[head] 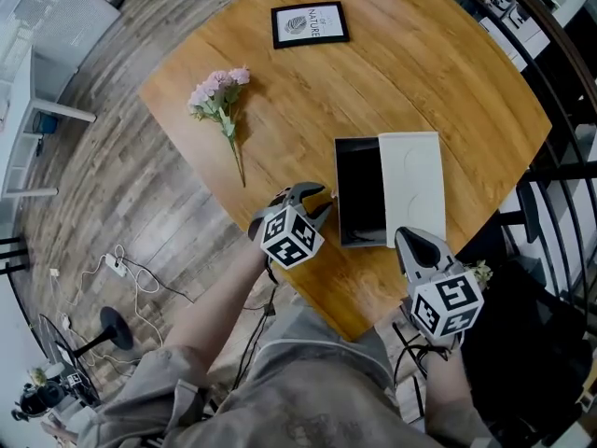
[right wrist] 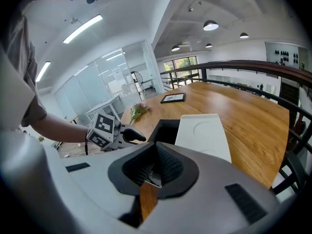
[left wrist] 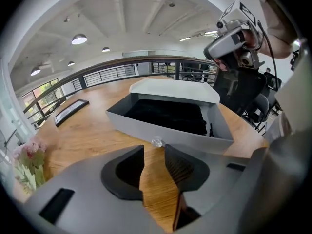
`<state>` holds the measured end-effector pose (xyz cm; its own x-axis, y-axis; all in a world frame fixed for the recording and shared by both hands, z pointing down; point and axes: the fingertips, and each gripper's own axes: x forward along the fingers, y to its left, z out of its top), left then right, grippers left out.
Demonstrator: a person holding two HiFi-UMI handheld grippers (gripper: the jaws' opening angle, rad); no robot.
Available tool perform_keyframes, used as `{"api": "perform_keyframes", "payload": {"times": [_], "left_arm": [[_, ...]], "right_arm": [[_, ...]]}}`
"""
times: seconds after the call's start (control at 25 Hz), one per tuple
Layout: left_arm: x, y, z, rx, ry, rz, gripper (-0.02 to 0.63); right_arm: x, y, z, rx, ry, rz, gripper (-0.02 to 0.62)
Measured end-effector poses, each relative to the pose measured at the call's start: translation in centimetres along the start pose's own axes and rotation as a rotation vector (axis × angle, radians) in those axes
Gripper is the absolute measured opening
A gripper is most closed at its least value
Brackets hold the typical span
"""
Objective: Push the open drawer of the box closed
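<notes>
A grey box with a white top [head: 411, 187] lies on the round wooden table [head: 280, 129]. Its drawer [head: 359, 187], black inside, stands pulled out toward the left. My left gripper [head: 319, 204] is at the drawer's front wall [left wrist: 161, 132], open, with a narrow gap and nothing between the jaws. A small clear knob [left wrist: 157, 141] on that wall sits just beyond the fingertips. My right gripper [head: 413, 242] hovers at the table's near edge, below the box, with its jaws together and empty [right wrist: 155, 149]. The right gripper view shows the left gripper [right wrist: 130, 134] beside the drawer [right wrist: 164, 129].
A sprig of pink flowers [head: 220, 98] lies at the table's left. A framed print [head: 309, 24] lies at its far side. A dark railing [head: 550, 54] curves round the right. Cables and a power strip [head: 116, 266] lie on the wooden floor at the left.
</notes>
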<state>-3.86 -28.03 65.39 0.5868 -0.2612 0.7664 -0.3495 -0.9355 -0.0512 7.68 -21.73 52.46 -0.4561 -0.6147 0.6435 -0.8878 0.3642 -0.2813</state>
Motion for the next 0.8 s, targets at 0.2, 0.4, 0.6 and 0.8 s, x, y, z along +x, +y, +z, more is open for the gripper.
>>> {"api": "perform_keyframes", "payload": {"times": [0.2,0.4,0.6,0.8], "left_arm": [[1.3,-0.1,0.3,0.025,0.011,-0.018,0.112],[1.6,-0.4,0.4,0.050,0.028,-0.040,0.080],[1.5,-0.7,1.4,0.081,0.023,-0.044,0.080],[2.7,-1.4,3.1,0.109,0.027,-0.051,0.080]], "right_arm": [[0.8,-1.8,-1.6,0.031,0.036,-0.001,0.034],[1.0,-3.0,-2.0,0.042,0.046,0.004,0.034],[0.8,-3.8,-2.5,0.057,0.046,0.007,0.034],[0.2,-4.4,-2.8,0.070,0.041,0.002,0.034]]}}
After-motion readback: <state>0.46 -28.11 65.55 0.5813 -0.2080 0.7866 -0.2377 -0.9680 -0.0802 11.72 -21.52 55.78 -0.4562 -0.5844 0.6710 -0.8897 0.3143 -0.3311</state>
